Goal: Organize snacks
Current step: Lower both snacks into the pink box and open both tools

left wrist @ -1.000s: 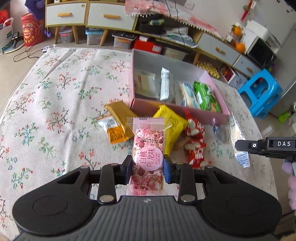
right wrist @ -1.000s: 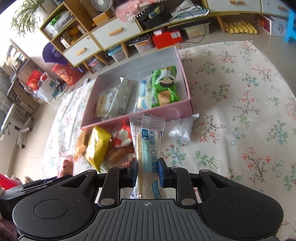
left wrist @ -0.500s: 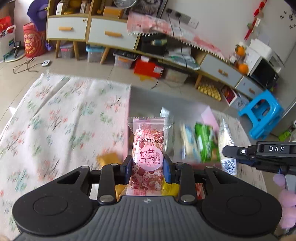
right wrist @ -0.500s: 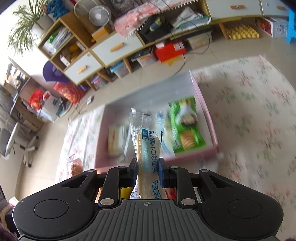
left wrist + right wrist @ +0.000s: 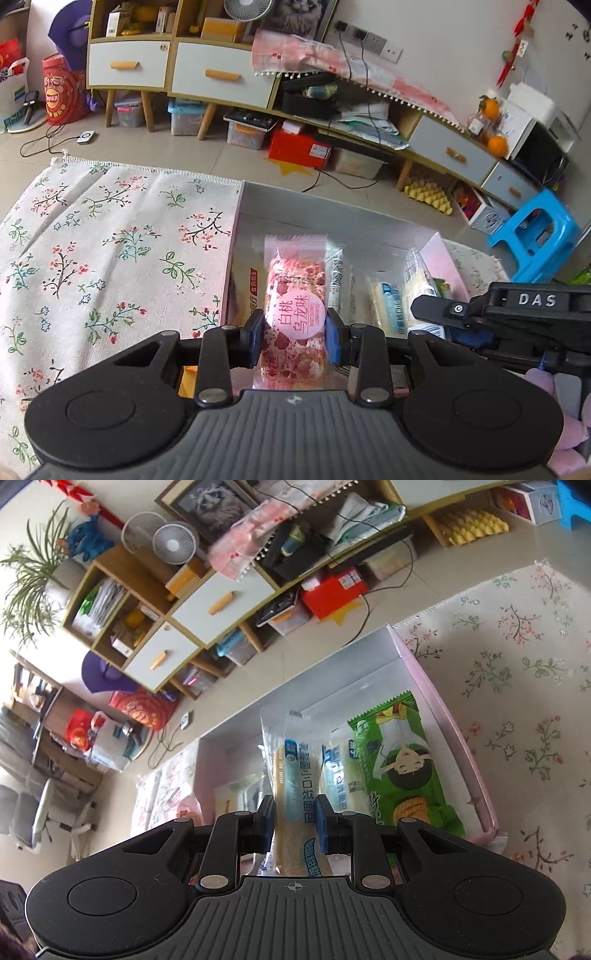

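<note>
Above, the left tool (image 5: 294,339) clamps a pink snack packet (image 5: 295,317) between its blue pads, the packet standing upright over the left part of the pink box (image 5: 445,254). Beneath and beside it in the box lie several wrapped snacks: an orange-labelled pack (image 5: 246,291) at the left wall, a narrow clear packet (image 5: 338,280) and a pale bread packet (image 5: 386,306). The right tool (image 5: 294,823) is closed on a long bread packet (image 5: 293,775) with blue print, held upright over the middle of the same box. A green biscuit packet (image 5: 402,771) lies flat against the box's right wall (image 5: 448,716). The box sits on a desk covered by a floral cloth (image 5: 110,240). In the left view the right tool's black body (image 5: 517,317) appears just beside the left tool.
</note>
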A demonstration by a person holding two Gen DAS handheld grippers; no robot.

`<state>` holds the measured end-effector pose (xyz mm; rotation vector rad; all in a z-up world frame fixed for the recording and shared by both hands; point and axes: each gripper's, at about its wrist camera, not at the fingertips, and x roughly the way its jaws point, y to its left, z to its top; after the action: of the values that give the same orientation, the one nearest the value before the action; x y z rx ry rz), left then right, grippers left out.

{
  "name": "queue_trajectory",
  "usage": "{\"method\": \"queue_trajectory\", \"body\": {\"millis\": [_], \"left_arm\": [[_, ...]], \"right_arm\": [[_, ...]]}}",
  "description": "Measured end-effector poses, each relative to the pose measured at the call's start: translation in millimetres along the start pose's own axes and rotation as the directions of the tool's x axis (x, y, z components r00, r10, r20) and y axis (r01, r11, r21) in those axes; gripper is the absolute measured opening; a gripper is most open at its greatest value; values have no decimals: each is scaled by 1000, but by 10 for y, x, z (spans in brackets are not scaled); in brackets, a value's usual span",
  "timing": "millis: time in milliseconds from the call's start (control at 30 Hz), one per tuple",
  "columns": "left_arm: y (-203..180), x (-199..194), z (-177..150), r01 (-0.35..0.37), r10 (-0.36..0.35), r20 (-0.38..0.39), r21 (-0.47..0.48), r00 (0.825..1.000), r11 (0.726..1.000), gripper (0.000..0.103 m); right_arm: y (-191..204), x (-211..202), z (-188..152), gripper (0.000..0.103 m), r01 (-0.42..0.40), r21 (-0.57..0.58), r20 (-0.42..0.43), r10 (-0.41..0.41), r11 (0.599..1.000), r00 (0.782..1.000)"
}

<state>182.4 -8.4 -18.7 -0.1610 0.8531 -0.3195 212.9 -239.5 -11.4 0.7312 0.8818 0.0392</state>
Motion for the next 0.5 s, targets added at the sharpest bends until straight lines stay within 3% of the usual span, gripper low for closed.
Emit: {"method": "queue_trajectory", "body": {"millis": [500], "left_arm": [[17,68,-9,-13,14,30,-20,999,1000,30]], "right_arm": [[-26,70,-44,22,-21,34,21,20,999,1000]]}}
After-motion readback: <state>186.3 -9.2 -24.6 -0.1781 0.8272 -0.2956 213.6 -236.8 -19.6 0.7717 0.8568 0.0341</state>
